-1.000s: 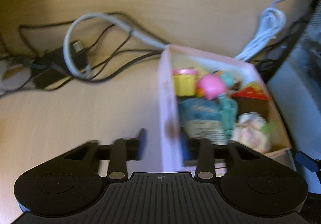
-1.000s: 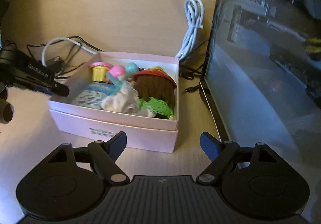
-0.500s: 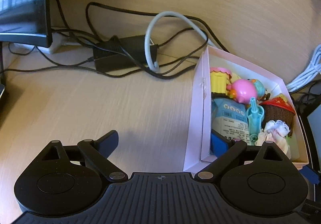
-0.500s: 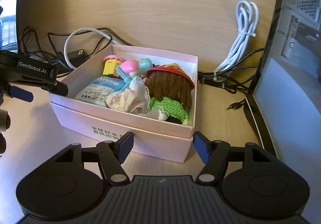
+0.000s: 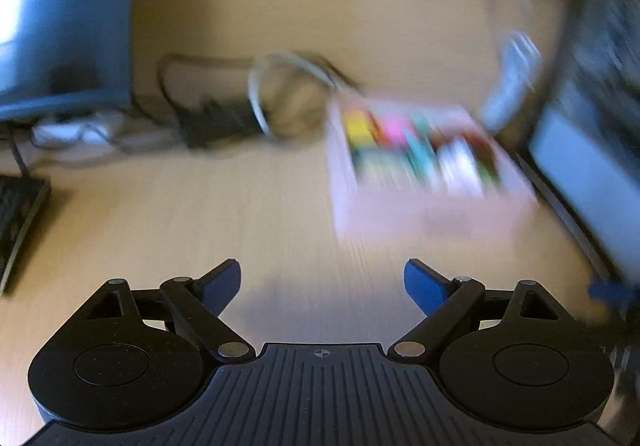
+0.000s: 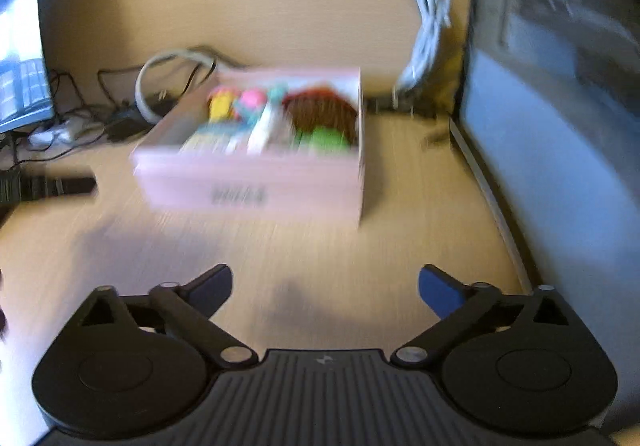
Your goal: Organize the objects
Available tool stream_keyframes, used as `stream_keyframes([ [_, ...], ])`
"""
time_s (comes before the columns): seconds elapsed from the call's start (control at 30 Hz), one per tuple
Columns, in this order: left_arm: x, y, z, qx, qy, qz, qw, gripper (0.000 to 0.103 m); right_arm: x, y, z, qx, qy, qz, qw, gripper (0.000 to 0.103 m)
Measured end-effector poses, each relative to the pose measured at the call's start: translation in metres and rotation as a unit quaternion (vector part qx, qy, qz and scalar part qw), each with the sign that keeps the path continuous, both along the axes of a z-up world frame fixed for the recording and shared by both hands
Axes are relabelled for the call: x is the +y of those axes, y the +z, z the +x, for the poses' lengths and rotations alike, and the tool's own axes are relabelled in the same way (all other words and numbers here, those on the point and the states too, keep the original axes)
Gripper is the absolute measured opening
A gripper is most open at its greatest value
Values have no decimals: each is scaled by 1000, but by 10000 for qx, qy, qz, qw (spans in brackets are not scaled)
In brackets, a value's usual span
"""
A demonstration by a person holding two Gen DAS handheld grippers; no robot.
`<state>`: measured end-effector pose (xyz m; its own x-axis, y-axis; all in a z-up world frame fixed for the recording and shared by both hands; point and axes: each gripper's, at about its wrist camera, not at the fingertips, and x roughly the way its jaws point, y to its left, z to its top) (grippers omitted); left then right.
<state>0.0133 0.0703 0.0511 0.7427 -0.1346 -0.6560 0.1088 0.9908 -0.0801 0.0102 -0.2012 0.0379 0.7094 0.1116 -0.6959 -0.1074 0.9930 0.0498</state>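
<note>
Both jaws wide, box out ahead

Well apart from the pink box [image 6: 256, 182] now — the left gripper [image 5: 322, 280] and right gripper [image 6: 325, 286] hover over the wooden bench [image 6: 320, 246], jaws spread and empty. Blurred toys [image 6: 280, 118] fill the box, which sits near the tangled cables [image 6: 160, 94] — beside a computer case [image 6: 560, 126].

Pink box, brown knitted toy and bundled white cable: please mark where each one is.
pink box [image 6: 248, 194]: right wrist view, on its front wall.
brown knitted toy [image 6: 324, 114]: right wrist view, on its body.
bundled white cable [image 6: 430, 6]: right wrist view, on the coil.
</note>
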Motion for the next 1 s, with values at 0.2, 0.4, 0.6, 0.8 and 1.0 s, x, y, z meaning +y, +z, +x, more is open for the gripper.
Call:
stream_keyframes([
  [0.2, -4, -36, -36, 507, -153, 353, 9980, 93, 25, -26, -58, 420, 237, -287, 9984, 103],
  [0.4, -14, -44, -38, 129, -97, 531, 9985, 96, 25, -36, -51, 407, -82, -276, 9988, 103],
  [0.6, -22, -50, -18, -170, 107, 471, 9987, 97, 19, -38, -9, 343, -116, -252, 9990, 103],
  [0.8, -25, -52, 12, -218, 407, 454, 9979, 97, 14, -49, 13, -262, -12, -184, 9995, 103],
  [1.0, -28, -53, 20, -213, 393, 453, 9980, 97, 14, -51, 14, -391, -70, -172, 9991, 103],
])
